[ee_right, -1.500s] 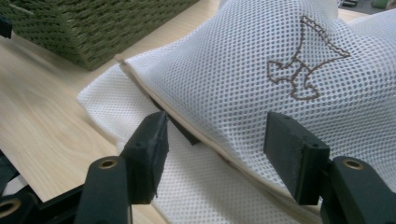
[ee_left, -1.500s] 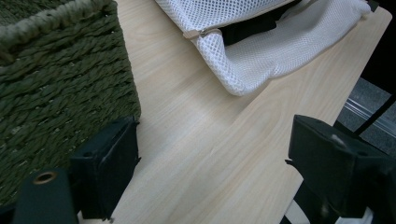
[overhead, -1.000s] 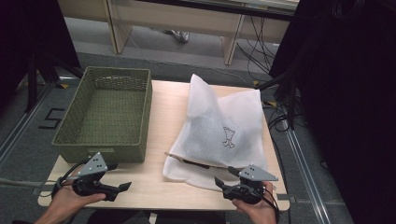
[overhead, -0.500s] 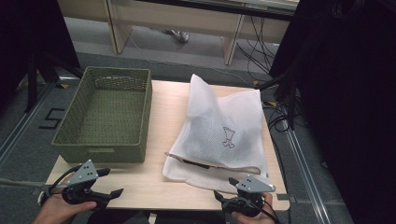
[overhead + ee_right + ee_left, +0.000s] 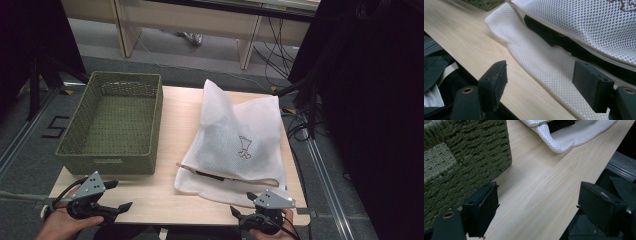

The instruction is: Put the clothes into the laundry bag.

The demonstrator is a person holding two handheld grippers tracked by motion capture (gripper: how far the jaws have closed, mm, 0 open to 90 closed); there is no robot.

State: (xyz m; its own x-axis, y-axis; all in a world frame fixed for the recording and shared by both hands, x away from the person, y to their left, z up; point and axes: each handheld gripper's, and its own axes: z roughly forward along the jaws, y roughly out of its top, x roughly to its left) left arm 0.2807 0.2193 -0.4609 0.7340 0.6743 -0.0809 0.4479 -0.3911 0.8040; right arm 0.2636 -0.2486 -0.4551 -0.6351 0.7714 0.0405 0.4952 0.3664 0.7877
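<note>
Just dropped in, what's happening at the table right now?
A person holds the left gripper and the right gripper at the near edge of the table. Both have open jaws with nothing between them; the right gripper's jaws have just been opening. The white mesh bag lies partly unzipped with something dark inside, in front of the right gripper. The green woven basket is empty.

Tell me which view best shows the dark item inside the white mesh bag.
The right gripper view: the dark item shows close through the mesh bag opening. The left gripper view catches a corner at its top edge; the high view shows a thin dark strip.
</note>
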